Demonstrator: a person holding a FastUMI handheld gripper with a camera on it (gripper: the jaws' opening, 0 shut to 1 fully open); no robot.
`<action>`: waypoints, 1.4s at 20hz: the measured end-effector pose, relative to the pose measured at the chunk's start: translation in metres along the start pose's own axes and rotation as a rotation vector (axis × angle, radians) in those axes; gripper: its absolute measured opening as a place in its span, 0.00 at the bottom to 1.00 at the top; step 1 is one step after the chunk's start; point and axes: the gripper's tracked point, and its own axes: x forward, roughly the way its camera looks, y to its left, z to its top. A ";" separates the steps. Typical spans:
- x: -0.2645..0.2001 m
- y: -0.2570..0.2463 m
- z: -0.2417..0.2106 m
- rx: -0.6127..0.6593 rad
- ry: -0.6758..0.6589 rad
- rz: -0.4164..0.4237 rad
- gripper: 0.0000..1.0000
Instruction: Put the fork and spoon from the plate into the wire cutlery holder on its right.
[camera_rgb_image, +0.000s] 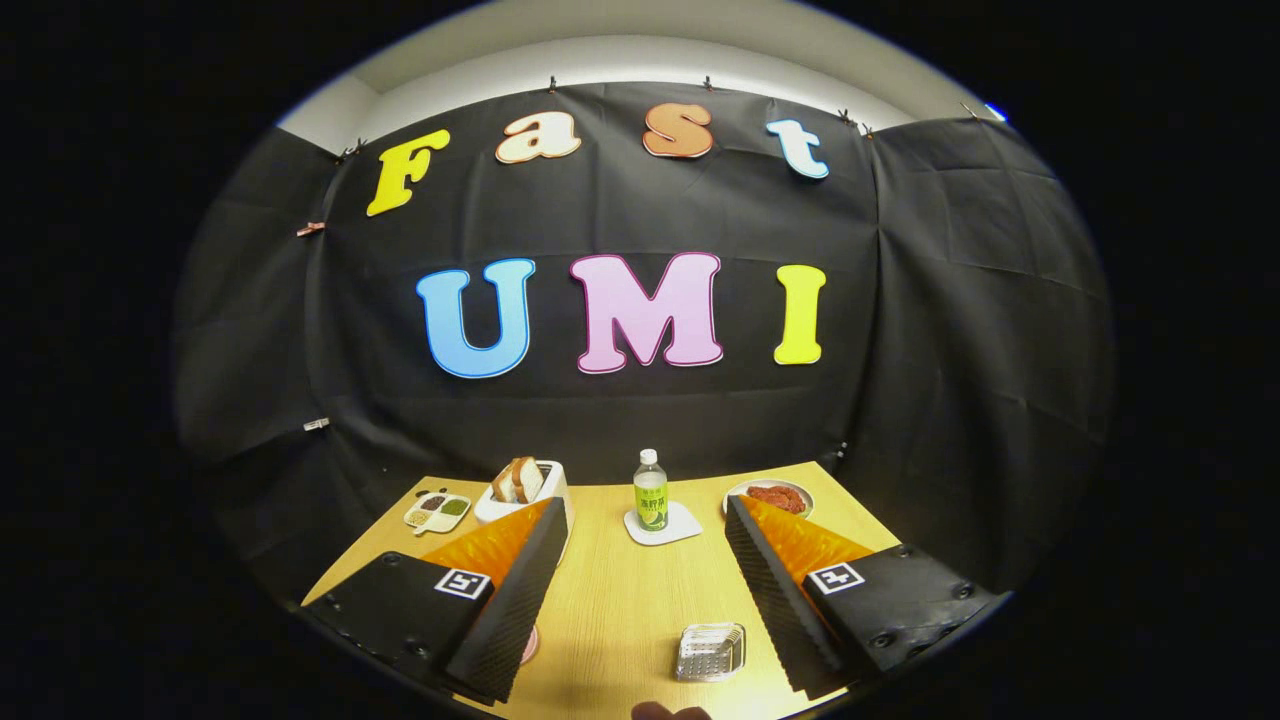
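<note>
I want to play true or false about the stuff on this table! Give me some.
1. The gripper is open. True.
2. The bottle lies on its side. False: it stands upright on a white coaster.
3. Bread sticks out of the toaster. True.
4. The gripper holds the wire holder. False: the holder sits on the table between the fingers, untouched.

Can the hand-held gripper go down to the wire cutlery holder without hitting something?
Probably yes. The hand-held gripper is open and holds nothing, and the wire cutlery holder lies between its fingers on bare table, nothing standing over it.
</note>
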 end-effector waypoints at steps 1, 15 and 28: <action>0.002 0.004 -0.003 -0.001 0.011 0.007 0.99; 0.042 0.127 -0.121 -0.165 0.357 0.260 0.99; 0.037 0.201 -0.310 -0.384 0.800 0.414 0.98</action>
